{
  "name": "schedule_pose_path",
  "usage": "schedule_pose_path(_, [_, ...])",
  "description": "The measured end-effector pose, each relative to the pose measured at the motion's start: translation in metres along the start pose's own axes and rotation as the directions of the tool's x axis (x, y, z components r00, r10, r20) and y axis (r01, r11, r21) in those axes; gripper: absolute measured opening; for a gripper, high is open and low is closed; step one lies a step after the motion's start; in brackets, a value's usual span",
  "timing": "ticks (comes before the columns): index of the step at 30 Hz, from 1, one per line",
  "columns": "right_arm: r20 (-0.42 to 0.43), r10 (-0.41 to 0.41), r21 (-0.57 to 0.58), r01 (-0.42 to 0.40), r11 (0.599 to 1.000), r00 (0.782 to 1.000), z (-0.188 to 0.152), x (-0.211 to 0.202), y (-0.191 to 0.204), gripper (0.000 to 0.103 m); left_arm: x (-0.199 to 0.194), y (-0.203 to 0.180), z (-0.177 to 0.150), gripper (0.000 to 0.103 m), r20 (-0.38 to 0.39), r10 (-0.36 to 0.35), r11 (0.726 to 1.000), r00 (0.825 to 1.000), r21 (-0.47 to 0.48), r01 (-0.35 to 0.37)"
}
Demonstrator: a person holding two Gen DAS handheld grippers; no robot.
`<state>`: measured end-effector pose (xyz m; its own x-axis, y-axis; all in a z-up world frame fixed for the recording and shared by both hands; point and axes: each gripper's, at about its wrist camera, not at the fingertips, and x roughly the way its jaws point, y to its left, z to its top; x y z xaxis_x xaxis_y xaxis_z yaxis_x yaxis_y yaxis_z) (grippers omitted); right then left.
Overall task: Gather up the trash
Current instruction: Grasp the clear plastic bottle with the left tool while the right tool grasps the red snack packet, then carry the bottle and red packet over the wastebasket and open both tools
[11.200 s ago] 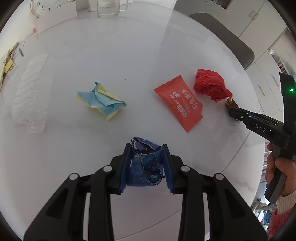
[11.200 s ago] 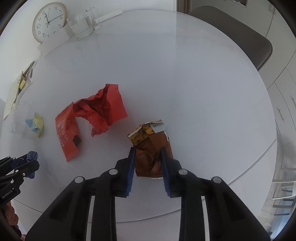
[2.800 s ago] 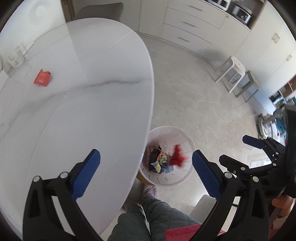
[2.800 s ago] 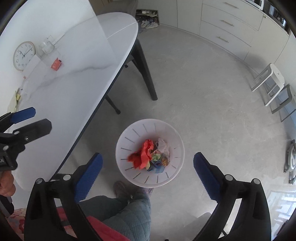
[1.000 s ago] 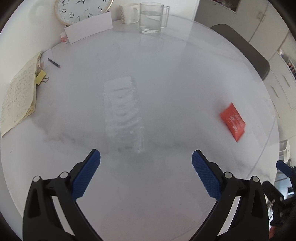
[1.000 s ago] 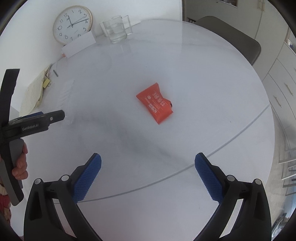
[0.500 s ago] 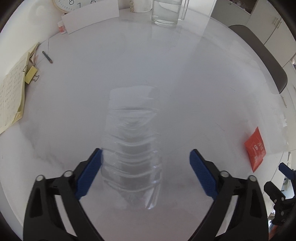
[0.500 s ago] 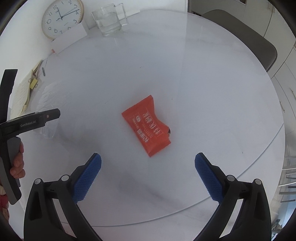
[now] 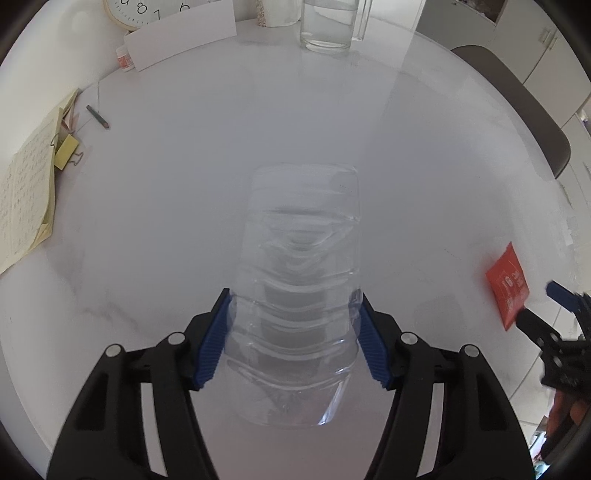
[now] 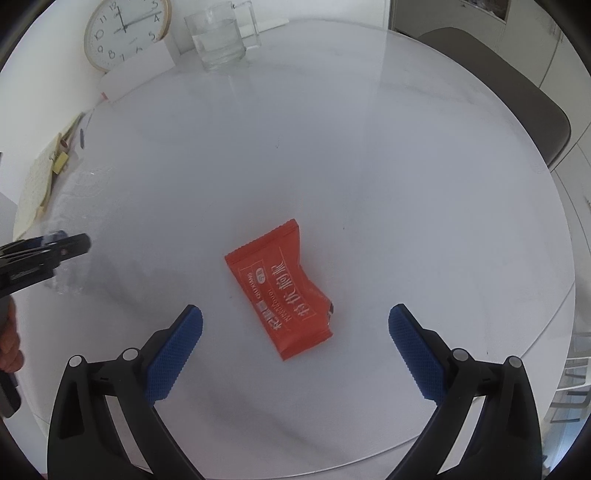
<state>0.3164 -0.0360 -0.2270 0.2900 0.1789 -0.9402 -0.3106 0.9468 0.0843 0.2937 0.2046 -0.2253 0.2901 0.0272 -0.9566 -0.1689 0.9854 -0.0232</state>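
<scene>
Though crushed, clear ribbed bottle point(image 9: 299, 295).

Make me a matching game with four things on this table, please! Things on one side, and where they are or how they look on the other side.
Things:
1. clear plastic bottle
2. red packet
3. glass jug
4. wall clock

Places or looks:
A. lying flat between the wide-open blue pads of the right hand-held gripper
B. leaning at the back, round with a gold rim
C. squeezed between the blue pads of the left hand-held gripper
D. standing at the back with water in it

Pairs: 1-C, 2-A, 3-D, 4-B
</scene>
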Motion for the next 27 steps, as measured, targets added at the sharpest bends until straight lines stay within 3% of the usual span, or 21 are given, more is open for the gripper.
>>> schedule_pose_path(4, [-0.027, -0.003, -0.060, 0.002, 0.998, 1.000, 0.007, 0.013, 0.008, 0.081, -0.008, -0.005, -0.005, 0.062, 0.007, -0.016, 1.000, 1.000, 0.018, 0.016])
schedule_pose_path(8, [-0.038, -0.025, -0.117, 0.020, 0.993, 0.999, 0.010, 0.022, 0.018, 0.051, -0.012, -0.008, -0.009, 0.062, 0.007, -0.021, 0.999, 1.000, 0.039, 0.021])
schedule_pose_path(11, [-0.041, -0.024, -0.118, 0.019, 0.993, 0.999, 0.012, 0.020, 0.018, 0.039, -0.015, -0.009, -0.013, 0.062, 0.006, -0.026, 0.999, 1.000, 0.046, 0.026])
schedule_pose_path(19, [0.005, 0.005, -0.029, -0.005, 1.000, 1.000, -0.014, -0.022, -0.001, 0.038, -0.041, -0.019, -0.029, 0.062, 0.045, -0.023, 0.996, 0.999, 0.089, 0.019])
schedule_pose_path(27, [0.013, -0.022, 0.112, 0.020, 0.993, 1.000, -0.099, -0.083, -0.026, 0.039, -0.083, -0.056, -0.076, 0.062, 0.062, -0.088, 0.975, 0.994, 0.208, 0.074])
